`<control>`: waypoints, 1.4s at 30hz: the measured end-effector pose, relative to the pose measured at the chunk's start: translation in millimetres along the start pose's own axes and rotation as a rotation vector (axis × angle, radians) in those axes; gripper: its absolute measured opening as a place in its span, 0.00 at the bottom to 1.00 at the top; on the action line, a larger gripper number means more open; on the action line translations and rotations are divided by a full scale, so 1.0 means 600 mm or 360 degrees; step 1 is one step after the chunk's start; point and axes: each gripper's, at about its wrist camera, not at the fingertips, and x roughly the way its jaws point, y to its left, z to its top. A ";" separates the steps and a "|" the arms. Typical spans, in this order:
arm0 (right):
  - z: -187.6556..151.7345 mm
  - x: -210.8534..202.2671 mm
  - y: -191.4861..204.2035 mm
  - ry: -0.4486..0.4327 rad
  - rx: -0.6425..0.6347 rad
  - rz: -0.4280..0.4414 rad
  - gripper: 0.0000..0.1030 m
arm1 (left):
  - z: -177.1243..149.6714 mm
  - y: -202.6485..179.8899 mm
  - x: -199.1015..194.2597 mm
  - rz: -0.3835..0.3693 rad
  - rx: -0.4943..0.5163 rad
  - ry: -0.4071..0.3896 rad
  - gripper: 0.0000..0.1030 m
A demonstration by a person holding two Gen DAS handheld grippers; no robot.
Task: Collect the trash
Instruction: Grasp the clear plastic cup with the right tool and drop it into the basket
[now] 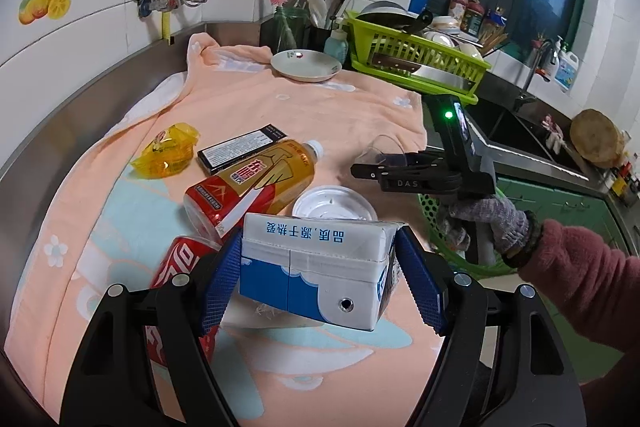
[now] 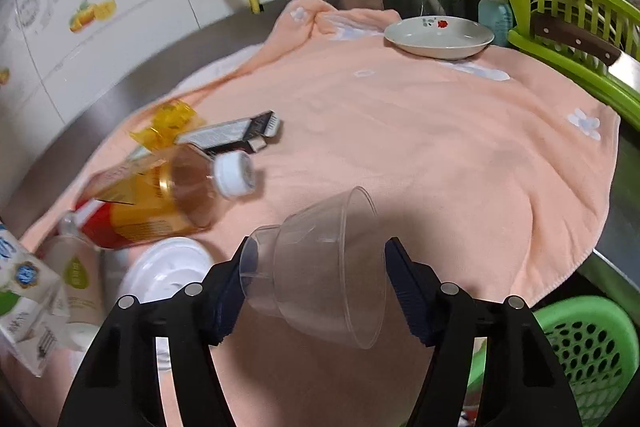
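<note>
My left gripper (image 1: 320, 279) is shut on a blue and white milk carton (image 1: 316, 271), held just above the peach towel (image 1: 280, 115). My right gripper (image 2: 316, 291) is shut on a clear plastic cup (image 2: 324, 267), tilted on its side above the towel; it also shows in the left wrist view (image 1: 384, 157). On the towel lie a yellow drink bottle (image 1: 256, 183), a red cola can (image 1: 180, 263), a white lid (image 1: 334, 203), a black box (image 1: 240, 149) and a yellow wrapper (image 1: 168, 151). A green mesh trash basket (image 2: 580, 351) stands below the counter edge at right.
A white plate (image 1: 306, 65) sits at the towel's far end. A lime dish rack (image 1: 416, 63) with dishes and a cleaver stands at the right. Knives and a pink brush stand in holders by the wall. The sink (image 1: 516, 131) lies beyond the rack.
</note>
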 end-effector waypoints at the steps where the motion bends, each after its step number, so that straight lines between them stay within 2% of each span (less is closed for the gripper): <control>1: -0.002 -0.010 0.003 -0.0014 -0.0003 0.0001 0.61 | 0.000 -0.004 -0.001 0.0000 0.0004 -0.0004 0.72; 5: -0.016 -0.063 0.011 -0.0042 -0.0015 0.0048 0.61 | 0.002 -0.025 -0.006 -0.0011 0.0014 -0.0020 0.72; 9: -0.040 -0.118 -0.005 -0.0035 0.0003 0.0029 0.62 | 0.005 -0.050 -0.007 -0.0035 0.0024 -0.0032 0.72; 14: -0.088 -0.174 -0.068 0.0006 0.0049 -0.0120 0.62 | 0.010 -0.091 -0.002 -0.0083 0.0060 -0.0043 0.72; 17: -0.119 -0.189 -0.109 0.0057 0.0093 -0.0186 0.62 | 0.013 -0.118 0.004 -0.0106 0.0080 -0.0039 0.72; 22: -0.160 -0.200 -0.161 0.0085 0.0178 -0.0215 0.62 | 0.023 -0.168 0.022 -0.0149 0.0121 -0.0020 0.72; 28: -0.185 -0.209 -0.206 0.0058 0.0267 -0.0227 0.67 | 0.034 -0.235 0.058 -0.0198 0.0191 0.0020 0.72; 37: -0.203 -0.243 -0.251 -0.0014 0.0335 -0.0217 0.71 | 0.045 -0.304 0.123 -0.0277 0.0224 0.0095 0.72; 42: -0.221 -0.283 -0.265 -0.0091 0.0359 -0.0215 0.74 | 0.050 -0.345 0.179 -0.0263 0.0256 0.0169 0.72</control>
